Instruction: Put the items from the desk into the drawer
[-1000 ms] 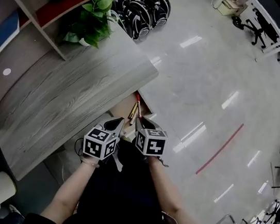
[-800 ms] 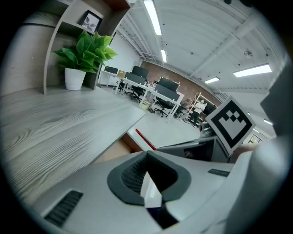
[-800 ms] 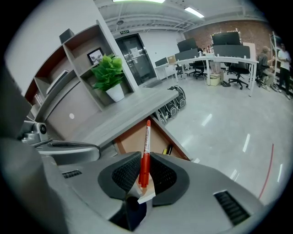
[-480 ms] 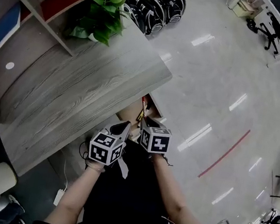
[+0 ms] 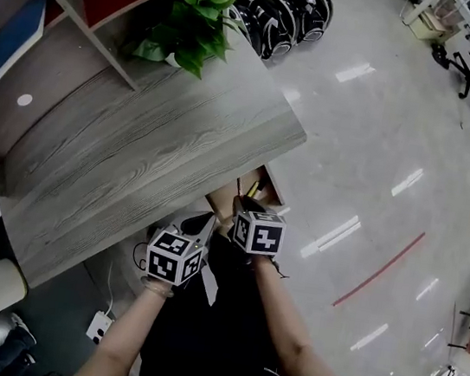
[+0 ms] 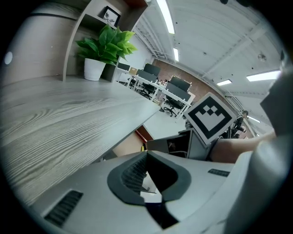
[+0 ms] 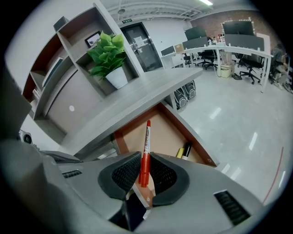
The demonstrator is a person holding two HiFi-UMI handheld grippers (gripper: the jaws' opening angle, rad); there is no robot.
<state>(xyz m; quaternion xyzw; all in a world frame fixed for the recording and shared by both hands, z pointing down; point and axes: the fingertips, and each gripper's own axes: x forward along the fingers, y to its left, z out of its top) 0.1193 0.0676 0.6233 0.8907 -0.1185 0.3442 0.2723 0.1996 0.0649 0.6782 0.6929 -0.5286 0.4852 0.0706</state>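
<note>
As right gripper point(image 7: 143, 161) clamps pen point(image 7: 147, 137) — drawer point(image 7: 165, 131) open.

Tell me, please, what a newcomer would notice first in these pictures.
The red pen clamped in the right gripper stands out, held above the open drawer under the grey desk. A yellow-and-black marker already lies in that drawer, and a leafy potted plant stands at the desk's back.

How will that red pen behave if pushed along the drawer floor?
The red pen looks stiff and probably light: it stands straight in the right gripper. Round and slim, it would likely roll across the drawer to a wall.
</note>
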